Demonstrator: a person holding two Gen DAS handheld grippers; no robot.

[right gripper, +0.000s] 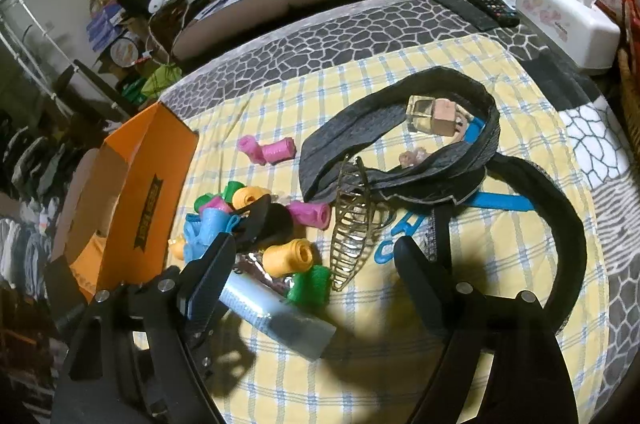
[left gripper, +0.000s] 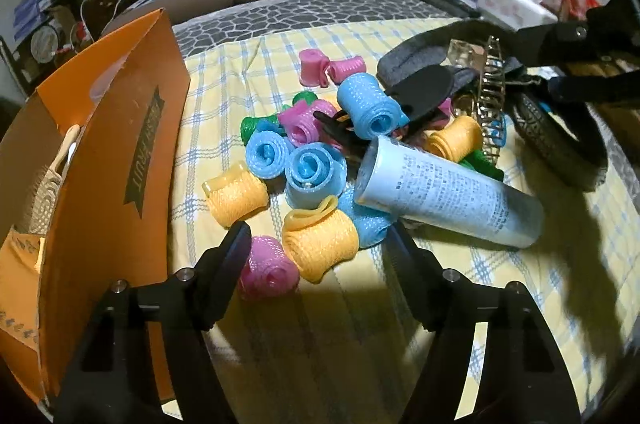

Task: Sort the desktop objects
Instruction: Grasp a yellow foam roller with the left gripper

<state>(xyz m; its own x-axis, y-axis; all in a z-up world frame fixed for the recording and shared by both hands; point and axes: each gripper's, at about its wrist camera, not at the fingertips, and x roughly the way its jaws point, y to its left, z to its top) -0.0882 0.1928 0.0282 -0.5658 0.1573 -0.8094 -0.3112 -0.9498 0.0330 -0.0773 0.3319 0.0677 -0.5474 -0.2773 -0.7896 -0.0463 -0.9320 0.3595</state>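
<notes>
Left gripper (left gripper: 316,244) is standing with jaws apart over the near edge of the roller heap, straddling a pink mesh hair roller (left gripper: 267,270) and a yellow mesh hair roller (left gripper: 320,244); pads are not pressing on either. Both rollers are lying on the yellow checked cloth (left gripper: 320,336) covering the table, just right of the open orange cardboard box (left gripper: 108,159). Judgement: the step is picking one roller for the box. To do it well, centre on a single roller, most likely the yellow one, so the pink neighbour is not being pinched alongside; close across the cylinder's sides, gently, since the mesh looks crushable. The pale blue printed tube (left gripper: 448,191) is lying just beyond; avoid nudging it. Right gripper (right gripper: 316,256) is hovering with jaws apart, holding nothing, farther from the box above the gold wire hair claw (right gripper: 352,232).
</notes>
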